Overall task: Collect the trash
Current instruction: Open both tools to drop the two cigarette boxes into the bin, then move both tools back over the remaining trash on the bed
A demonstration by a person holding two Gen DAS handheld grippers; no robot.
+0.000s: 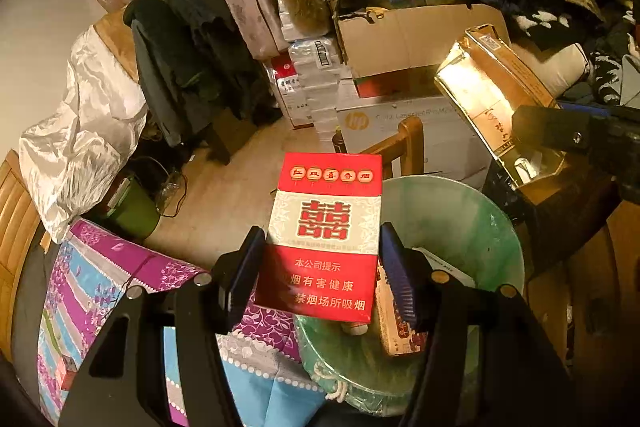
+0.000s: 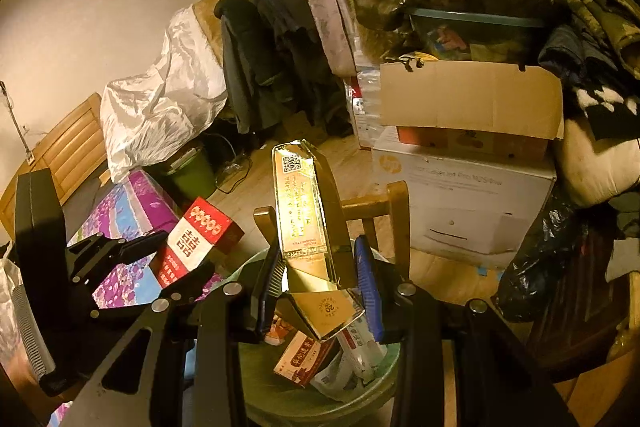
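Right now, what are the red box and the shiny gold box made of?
The red box looks like thin printed cardboard with a slightly glossy coat: flat faces, sharp folded edges, printed letters. The gold box also seems to be cardboard, but with a mirror-like foil finish: it throws back bright glare, and its opened end flap bends like card. Whether that foil is metal or plastic film cannot be told.

The cigarette carton [image 1: 326,239] is red with a cream panel bearing a red emblem and white lettering; the long box [image 2: 306,211] is shiny gold; the bin liner [image 1: 460,219] is pale green; the cloth [image 1: 120,279] has purple, blue and white floral stripes.
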